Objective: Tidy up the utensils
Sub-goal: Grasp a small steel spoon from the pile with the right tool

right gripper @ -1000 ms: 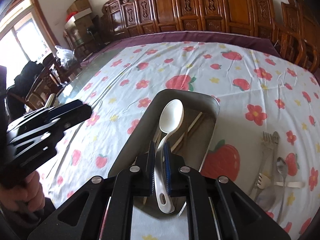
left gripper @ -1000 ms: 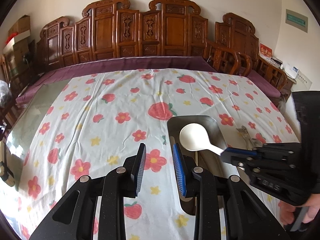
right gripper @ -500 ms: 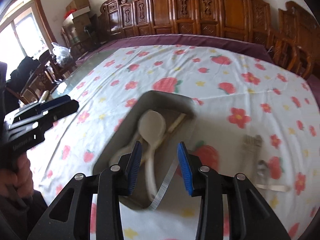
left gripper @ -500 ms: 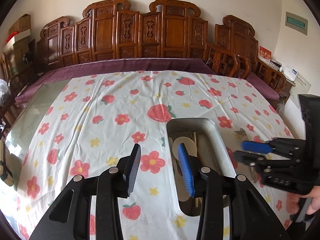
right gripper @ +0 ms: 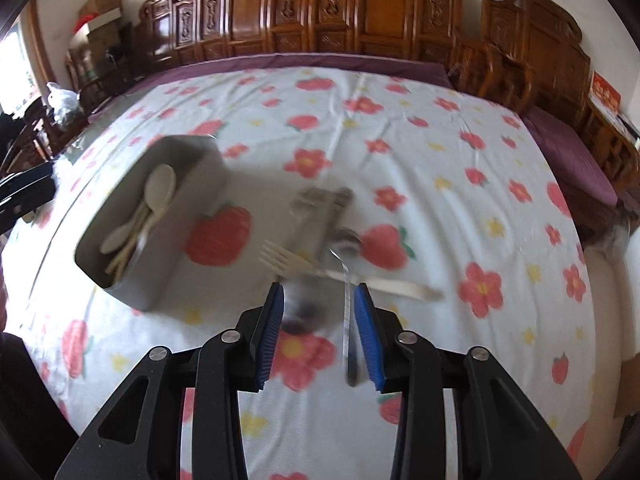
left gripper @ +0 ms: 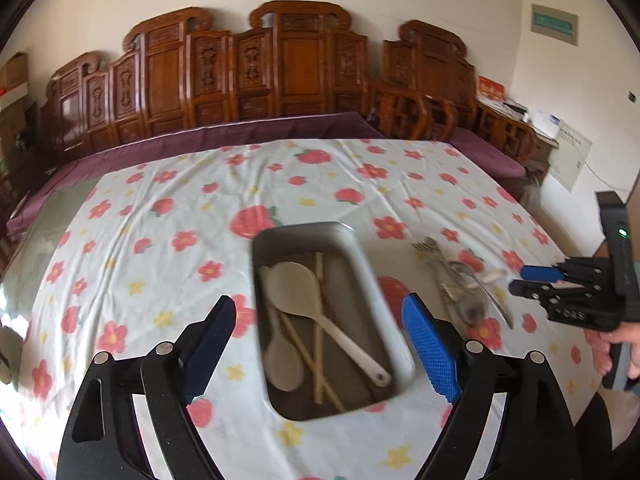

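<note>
A grey metal tray (left gripper: 376, 312) lies on the flowered cloth and holds a large white spoon (left gripper: 296, 286), a smaller pale spoon (left gripper: 282, 360) and wooden chopsticks (left gripper: 318, 328). My left gripper (left gripper: 319, 302) hovers over the tray with its jaws opening wide; the pads touch nothing. To the tray's right lie metal forks (right gripper: 320, 200), a pale fork (right gripper: 288, 258) and a metal spoon (right gripper: 346, 240). My right gripper (right gripper: 319, 288) hangs open just above this pile, the spoon's handle close to its right pad. The pile is blurred.
Carved wooden chairs (left gripper: 288, 72) and a purple-cushioned bench (left gripper: 224, 132) line the far side of the table. A glass tabletop edge (left gripper: 48, 232) shows at the left, beyond the cloth. A person's hand (left gripper: 624, 344) grips the right tool.
The right gripper let go of the large white spoon, which now lies in the tray, and swung right over the metal cutlery. The left jaws spread much wider and shifted over the tray.
</note>
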`<action>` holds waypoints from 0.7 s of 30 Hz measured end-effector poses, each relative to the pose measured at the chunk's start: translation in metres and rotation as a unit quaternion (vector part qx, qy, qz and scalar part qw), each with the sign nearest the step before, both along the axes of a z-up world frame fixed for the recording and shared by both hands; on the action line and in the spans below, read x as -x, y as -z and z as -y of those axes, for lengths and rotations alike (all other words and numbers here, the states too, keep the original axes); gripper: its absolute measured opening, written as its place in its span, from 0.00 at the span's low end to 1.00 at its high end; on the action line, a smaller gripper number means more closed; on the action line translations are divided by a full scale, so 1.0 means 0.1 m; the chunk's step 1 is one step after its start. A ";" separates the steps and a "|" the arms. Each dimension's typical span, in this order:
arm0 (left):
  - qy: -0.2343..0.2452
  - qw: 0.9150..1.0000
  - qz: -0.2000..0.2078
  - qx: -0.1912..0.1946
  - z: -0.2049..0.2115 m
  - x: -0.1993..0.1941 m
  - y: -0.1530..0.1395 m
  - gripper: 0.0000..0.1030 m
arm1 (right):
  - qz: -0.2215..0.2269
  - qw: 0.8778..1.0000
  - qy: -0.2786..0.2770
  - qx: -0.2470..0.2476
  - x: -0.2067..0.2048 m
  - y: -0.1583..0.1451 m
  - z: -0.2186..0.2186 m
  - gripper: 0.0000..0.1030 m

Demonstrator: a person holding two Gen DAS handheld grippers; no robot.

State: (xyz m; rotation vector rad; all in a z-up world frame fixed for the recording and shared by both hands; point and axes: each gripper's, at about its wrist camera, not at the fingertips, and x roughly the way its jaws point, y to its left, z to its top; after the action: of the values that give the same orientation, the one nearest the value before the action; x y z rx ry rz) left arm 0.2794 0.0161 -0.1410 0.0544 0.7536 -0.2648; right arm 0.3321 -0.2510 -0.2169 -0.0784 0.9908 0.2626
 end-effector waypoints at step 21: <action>0.063 0.996 -0.043 -0.052 1.05 0.23 0.26 0.79 | -0.046 0.998 -0.010 0.040 -0.24 0.62 0.10 0.11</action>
State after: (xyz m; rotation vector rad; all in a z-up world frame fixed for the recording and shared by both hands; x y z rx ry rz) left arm 0.2563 -0.0886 -0.1667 0.1907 0.8501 -0.3485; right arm 0.3566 -0.2606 -0.2785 -0.1509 1.0927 0.2472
